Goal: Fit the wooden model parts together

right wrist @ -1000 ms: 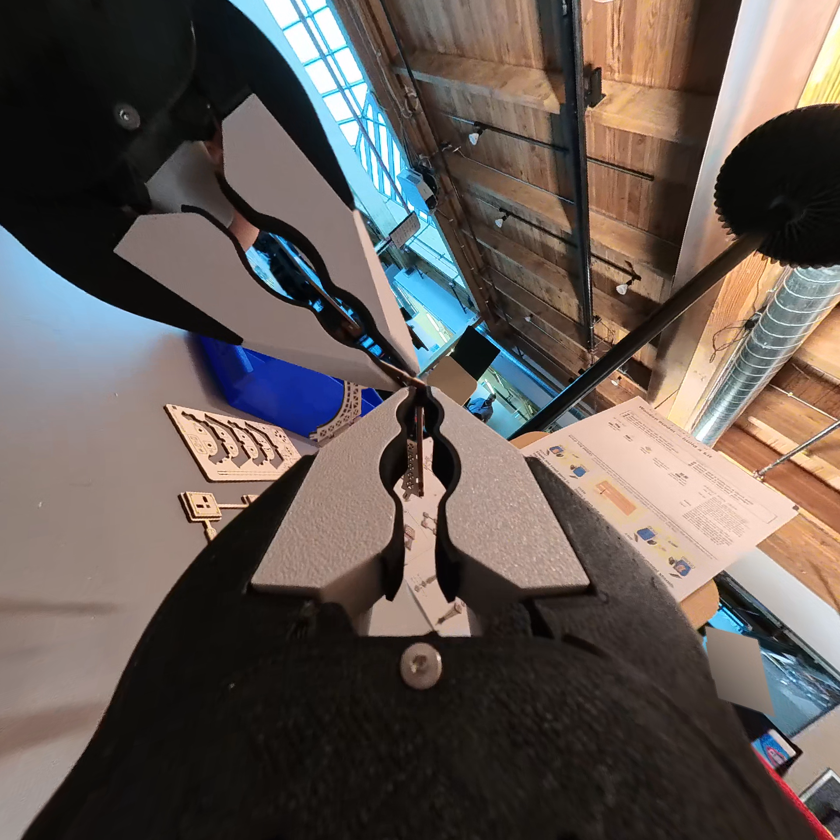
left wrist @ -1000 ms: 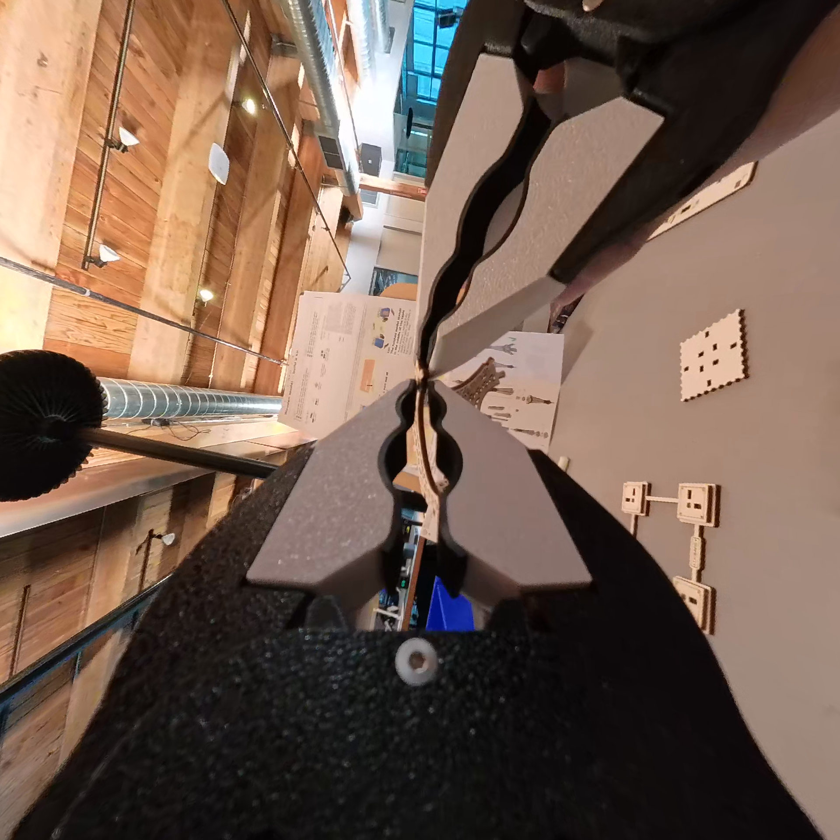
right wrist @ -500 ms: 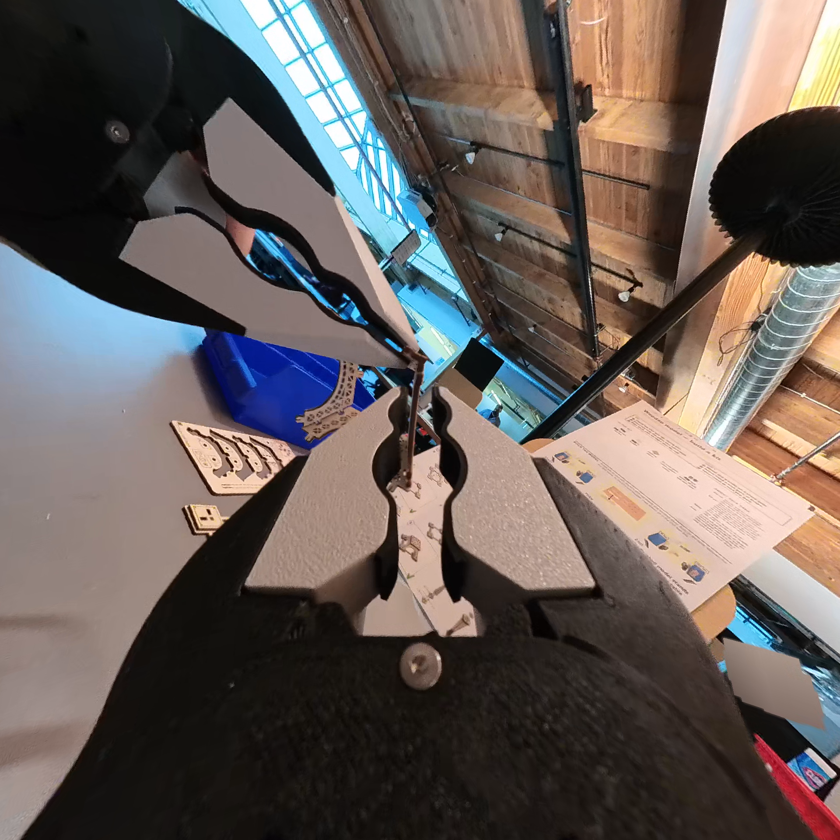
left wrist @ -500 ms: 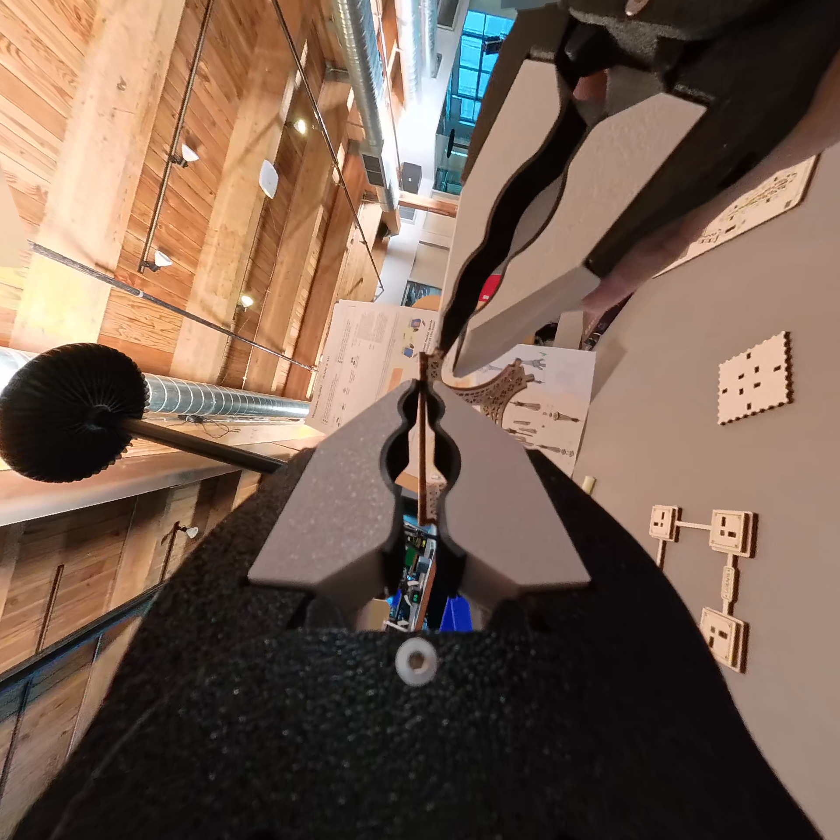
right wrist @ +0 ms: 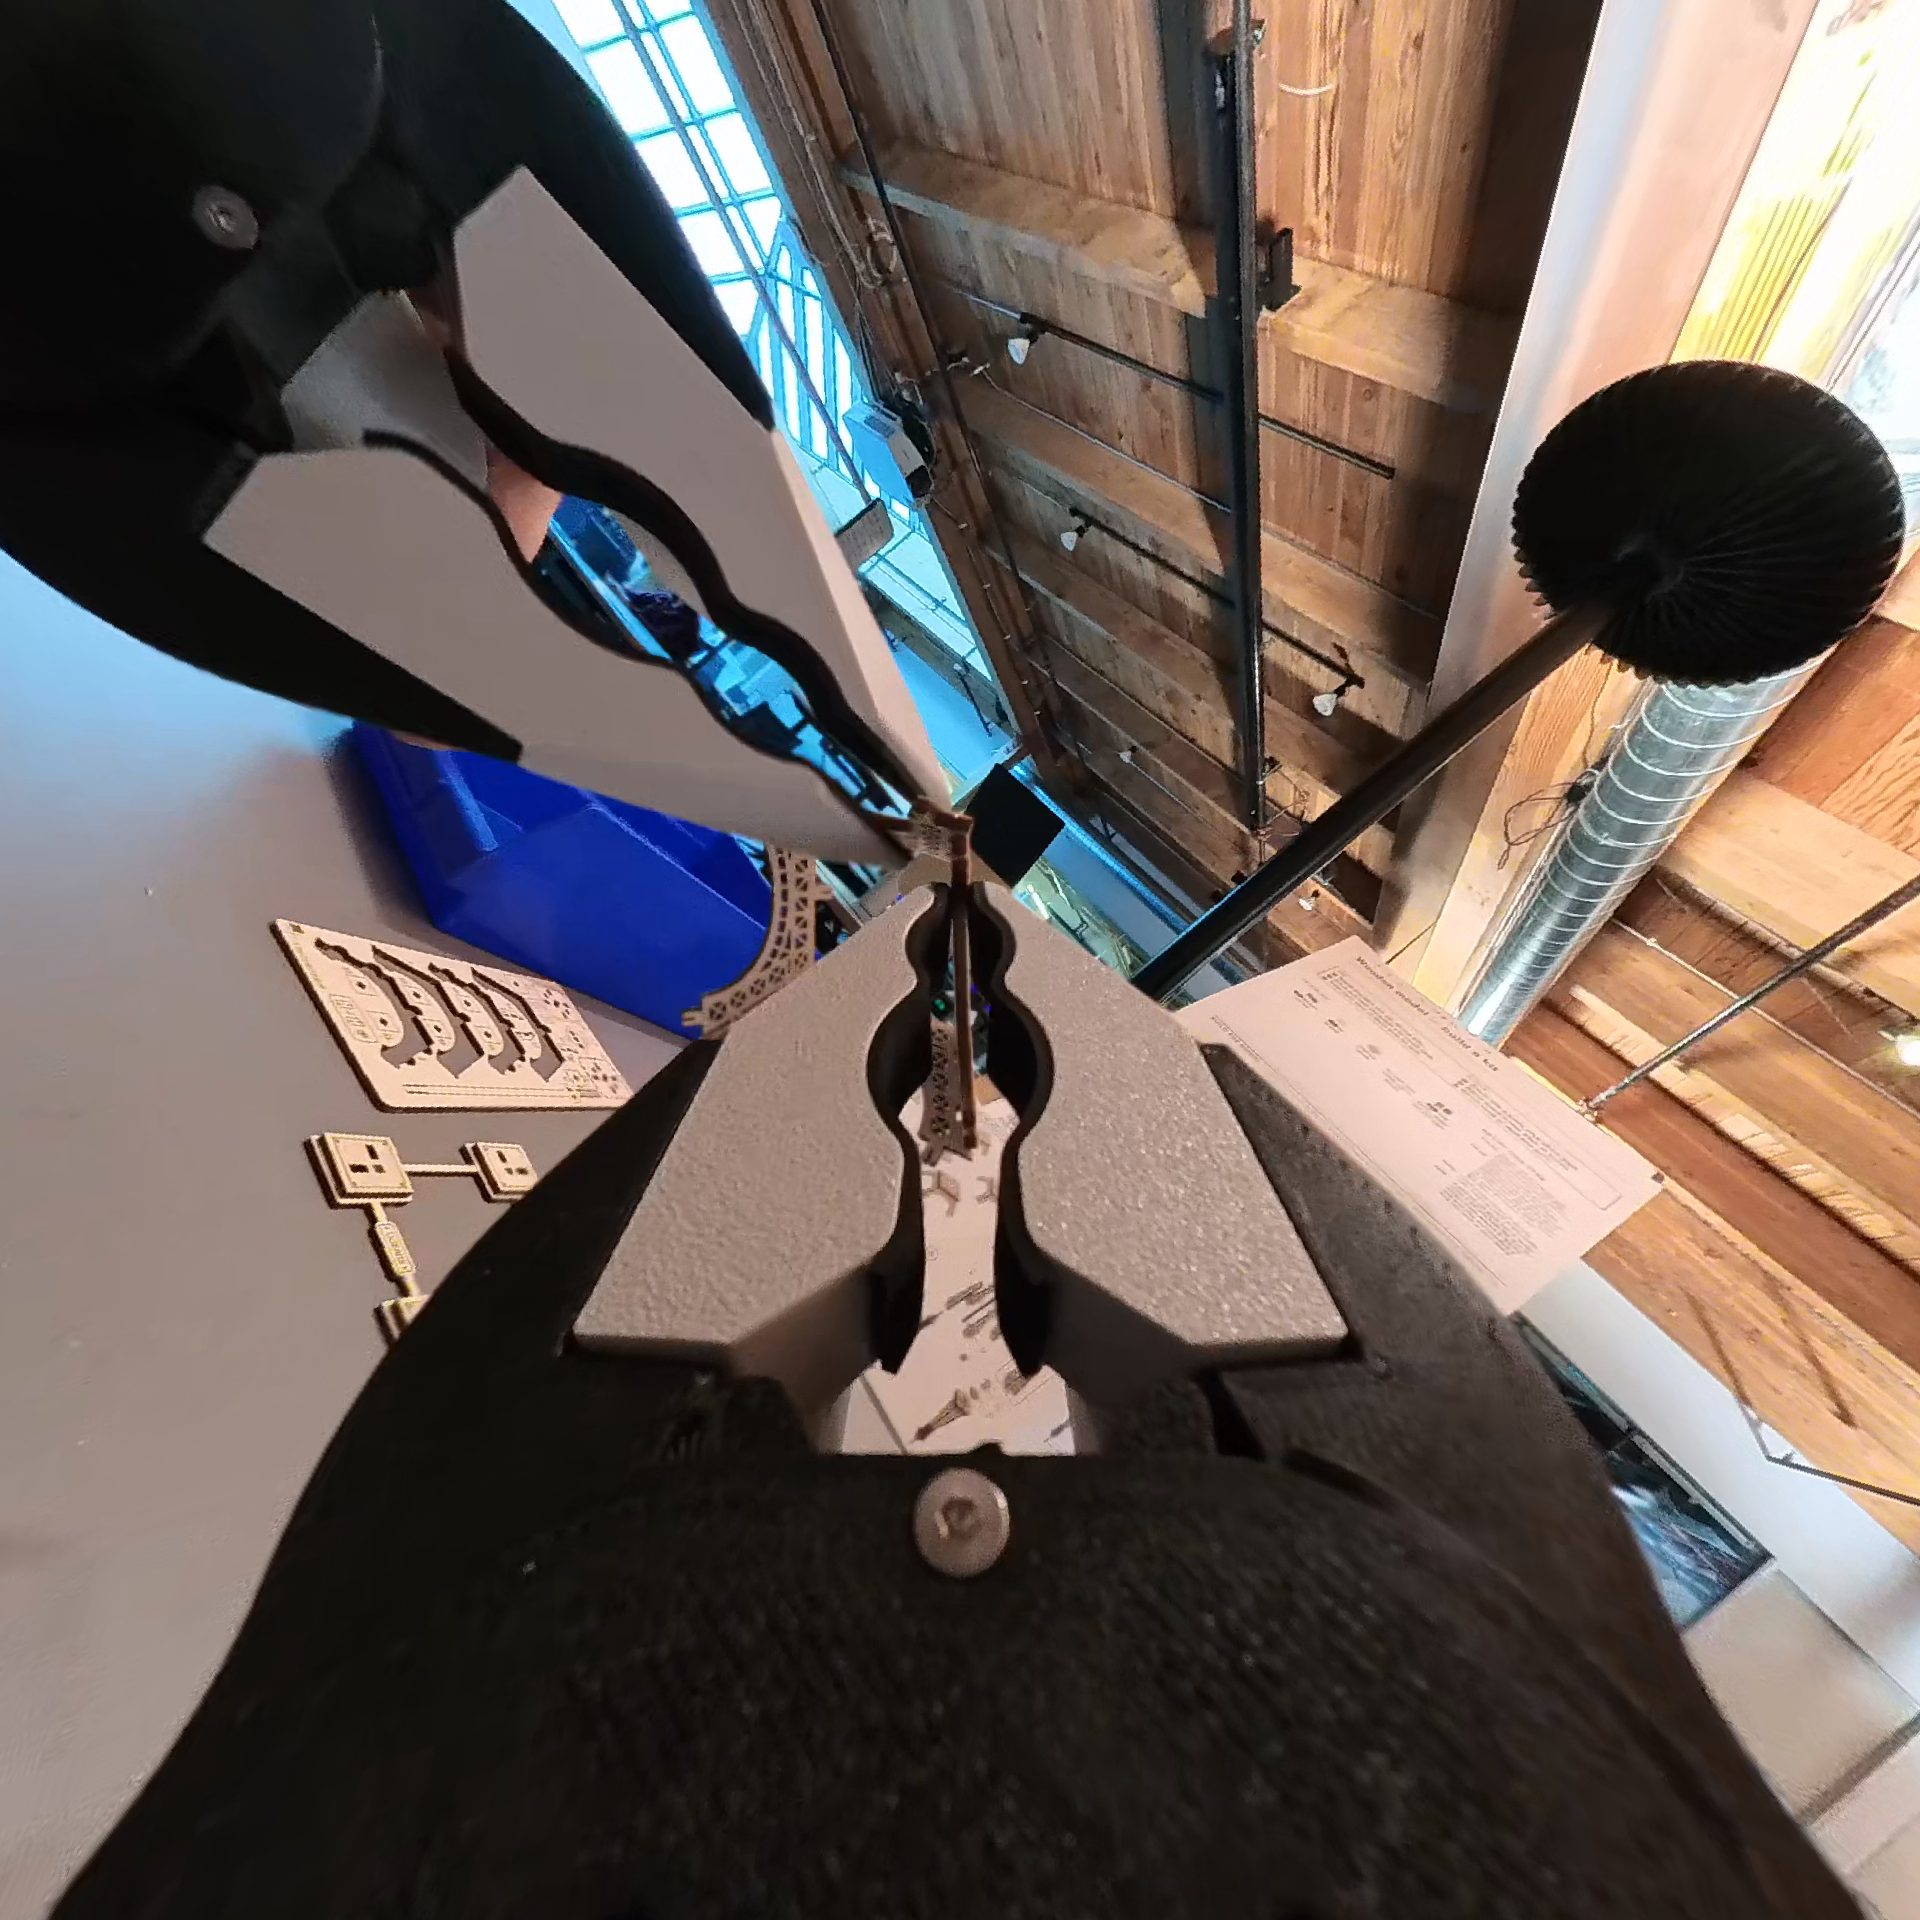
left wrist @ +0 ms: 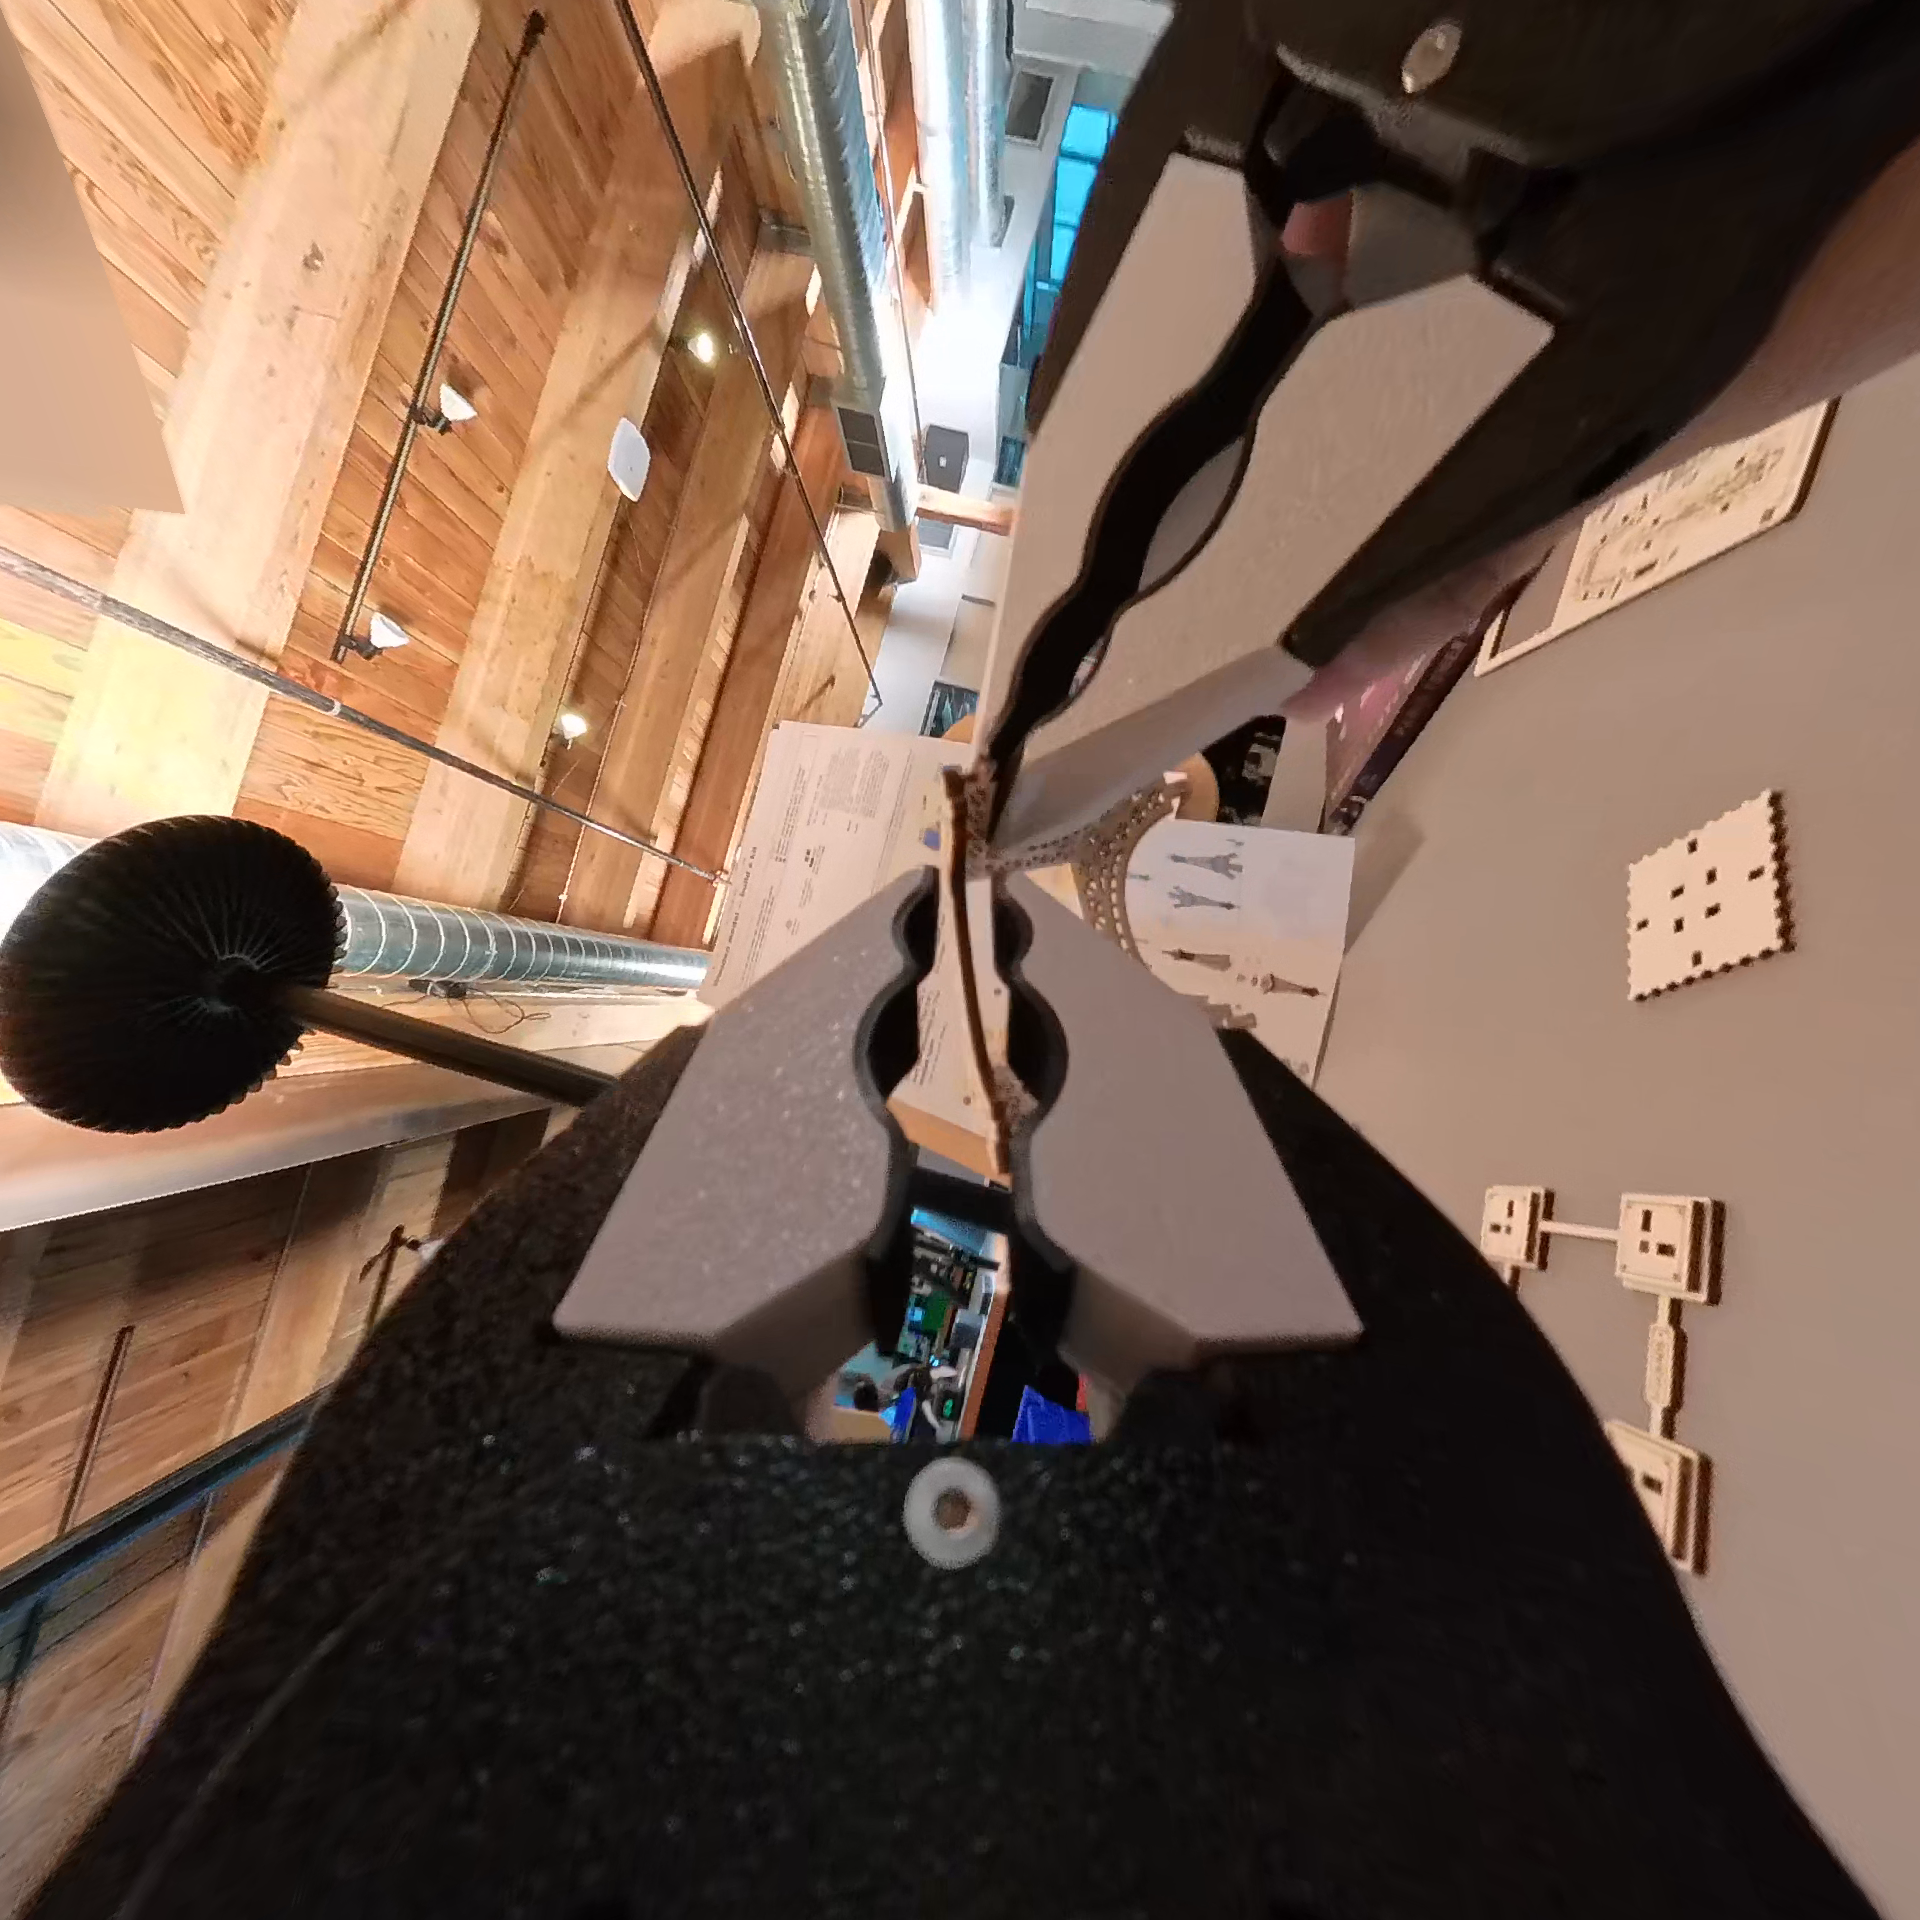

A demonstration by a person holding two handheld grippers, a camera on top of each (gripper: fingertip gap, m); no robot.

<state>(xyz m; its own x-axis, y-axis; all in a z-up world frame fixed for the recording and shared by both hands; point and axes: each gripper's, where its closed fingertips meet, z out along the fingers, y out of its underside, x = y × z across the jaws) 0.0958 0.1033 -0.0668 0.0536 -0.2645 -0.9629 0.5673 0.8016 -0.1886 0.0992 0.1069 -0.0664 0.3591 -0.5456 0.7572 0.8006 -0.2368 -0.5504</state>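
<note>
Both grippers are held above the grey table [left wrist: 1662, 1091], tip to tip. My left gripper [left wrist: 966, 883] is shut on a thin curved wooden lattice piece [left wrist: 971, 997], seen edge-on between its fingers. My right gripper [right wrist: 961, 896] is shut on another thin lattice piece [right wrist: 954, 1049], also edge-on. In the left wrist view the right gripper [left wrist: 987, 795] comes in from the top right, with its lattice leg [left wrist: 1112, 831] fanning out below its tips. In the right wrist view the left gripper [right wrist: 920, 831] comes in from the upper left with its lattice leg [right wrist: 779, 956]. The two pieces touch at the fingertips.
On the table lie a wooden sheet with cut-outs [right wrist: 447, 1018], small square parts on sprues [right wrist: 416, 1174] [left wrist: 1621, 1247], a perforated square plate [left wrist: 1709, 894], another part sheet [left wrist: 1683, 520], a blue bin [right wrist: 582, 873] and paper instruction sheets [right wrist: 1455, 1122] [left wrist: 1236, 935]. My left and right fingertips are right by each other.
The grippers stay tip to tip. The right jaws stood slightly apart half a second ago and now pinch the piece. The lattice legs have swung further into view.
</note>
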